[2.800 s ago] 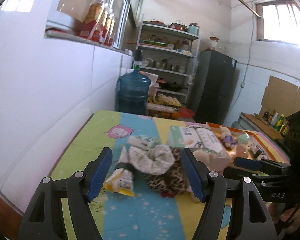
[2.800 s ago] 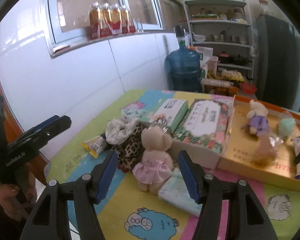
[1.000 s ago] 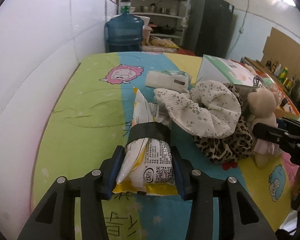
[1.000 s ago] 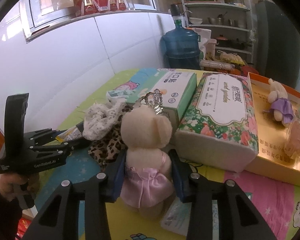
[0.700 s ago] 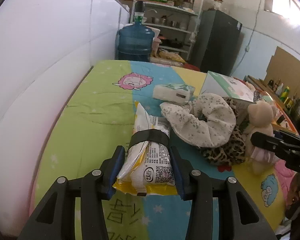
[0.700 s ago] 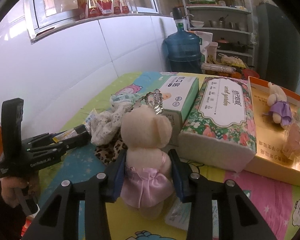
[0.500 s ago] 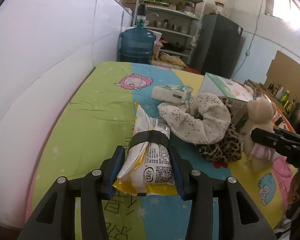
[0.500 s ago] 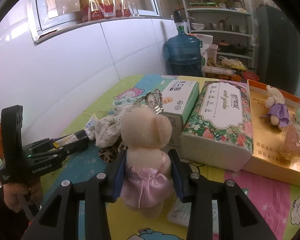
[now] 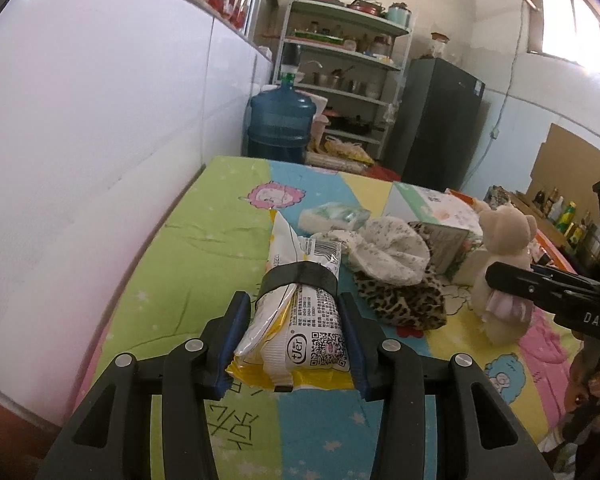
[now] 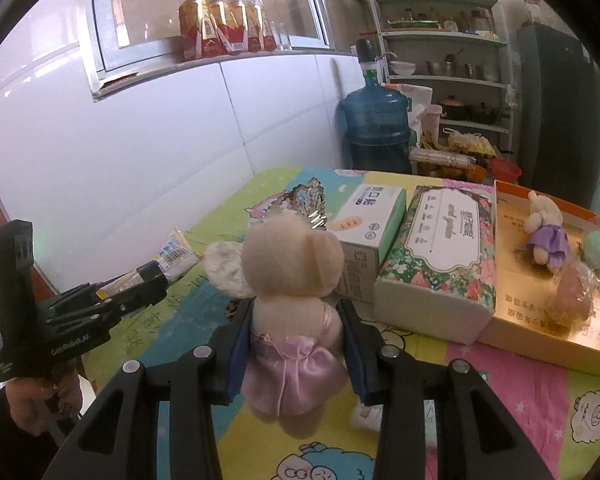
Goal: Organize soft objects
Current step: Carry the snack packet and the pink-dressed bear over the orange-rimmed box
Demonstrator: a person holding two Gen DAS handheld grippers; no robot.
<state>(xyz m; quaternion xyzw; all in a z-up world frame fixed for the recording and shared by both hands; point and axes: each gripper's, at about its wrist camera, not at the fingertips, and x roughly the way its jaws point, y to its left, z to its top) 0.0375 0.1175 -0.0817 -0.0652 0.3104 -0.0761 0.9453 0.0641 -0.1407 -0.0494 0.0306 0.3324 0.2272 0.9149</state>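
Clamping a banded yellow snack packet (image 9: 296,316), the left gripper (image 9: 296,320) is holding it above the cartoon tablecloth (image 9: 204,240); the right gripper (image 10: 296,332) is squeezing a pink-skirted teddy bear (image 10: 292,308).

Desk (image 9: 204,248) under a bright cartoon-print cloth, floral scrunchie (image 9: 384,252) atop leopard-print scrunchie (image 9: 404,300), small tissue pack (image 9: 334,216), two tissue boxes (image 10: 440,248) side by side, orange tray (image 10: 512,312) beyond them

A home kitchen: pot-laden shelves (image 9: 342,46), a fridge (image 9: 436,120) and a water jug (image 9: 282,122).
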